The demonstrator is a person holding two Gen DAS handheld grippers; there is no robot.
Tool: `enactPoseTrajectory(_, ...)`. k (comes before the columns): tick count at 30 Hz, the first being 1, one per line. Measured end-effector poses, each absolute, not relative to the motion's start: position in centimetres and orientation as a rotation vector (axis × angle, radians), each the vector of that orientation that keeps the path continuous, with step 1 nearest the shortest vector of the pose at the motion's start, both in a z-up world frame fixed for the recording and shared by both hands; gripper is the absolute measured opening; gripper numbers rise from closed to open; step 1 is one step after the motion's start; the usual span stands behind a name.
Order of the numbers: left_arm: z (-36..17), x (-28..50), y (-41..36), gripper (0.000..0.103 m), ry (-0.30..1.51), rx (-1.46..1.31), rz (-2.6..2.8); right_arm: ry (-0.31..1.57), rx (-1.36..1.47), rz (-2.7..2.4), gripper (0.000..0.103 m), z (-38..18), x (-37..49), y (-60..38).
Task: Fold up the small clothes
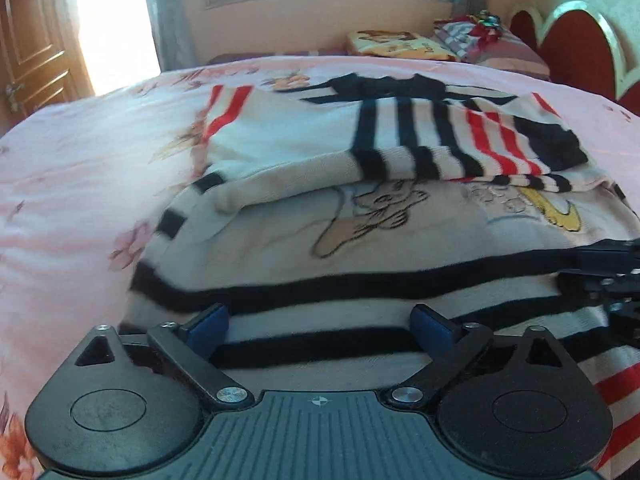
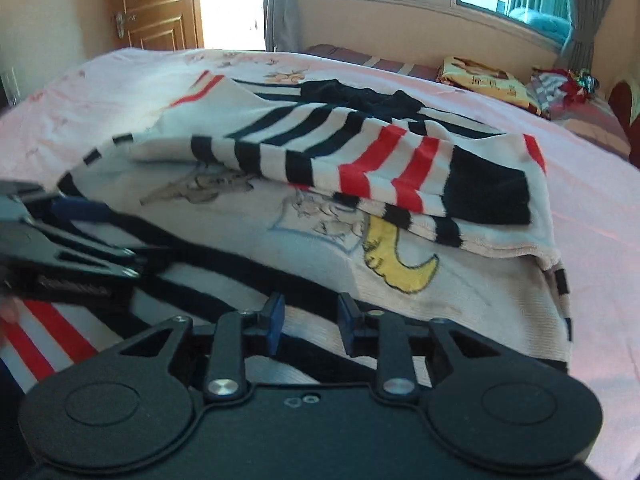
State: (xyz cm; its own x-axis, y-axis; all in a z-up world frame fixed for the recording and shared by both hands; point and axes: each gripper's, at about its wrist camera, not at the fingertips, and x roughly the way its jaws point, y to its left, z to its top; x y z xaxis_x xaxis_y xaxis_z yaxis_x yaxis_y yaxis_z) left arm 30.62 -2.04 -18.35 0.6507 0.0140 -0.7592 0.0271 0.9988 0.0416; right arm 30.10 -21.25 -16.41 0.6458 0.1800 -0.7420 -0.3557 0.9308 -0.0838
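Your striped sweater [image 1: 360, 216] lies on the bed's pink floral sheet [image 1: 80, 160], spreading forward from both sets of jaws, its sleeves folded across the cartoon print. Its near hem runs under the gripper bodies and is cut off there. Your left gripper [image 1: 320, 320] stands with jaws spread wide, nothing pressed between them, just above the black stripes. Your right gripper [image 2: 310, 322] has its jaws narrowed but with a clear gap; whether they pinch fabric, you cannot tell. Far ahead, blurred, folded items sit by the red headboard [image 1: 576, 52].
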Motion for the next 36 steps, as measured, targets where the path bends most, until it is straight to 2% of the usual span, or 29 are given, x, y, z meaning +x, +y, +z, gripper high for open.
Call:
enactPoseTrajectory(7, -18.1, 26.0, 2.1, 0.098, 0.885, 0.030, 0.066, 0.823, -0.152, 0.143, 0.028, -15.8, 26.1, -29.0)
enactPoseTrajectory(10, -16.6, 24.6, 1.5, 0.098, 0.873, -0.054, 0.022, 0.813, -0.120, 0.125, 0.031, -14.7, 24.5, -28.1)
enactPoseTrajectory(12, -16.1, 23.7, -0.5, 0.098, 0.839, 0.007, -0.054, 0.795, -0.047, 0.173, 0.031, -14.0, 23.3, -26.7)
enactPoseTrajectory(19, -18.7, 20.8, -1.5, 0.099, 0.843, 0.068, -0.105, 0.855, -0.116, 0.251, 0.033, -15.5, 20.0, -19.1)
enactPoseTrajectory(23, -18.5, 18.7, 0.6, 0.099, 0.854, 0.048, -0.107, 0.840, -0.198, 0.189, 0.033, -16.3, 17.3, -20.0)
enactPoseTrajectory(28, -18.3, 16.8, 1.2, 0.099, 0.861, 0.060, -0.111, 0.862, -0.168, 0.100, 0.033, -15.8, 14.8, -22.7)
enactPoseTrajectory(36, -16.5, 14.3, 0.3, 0.099, 0.843, 0.033, -0.152, 0.812, -0.149, 0.115, 0.037, -13.7, 11.7, -20.2)
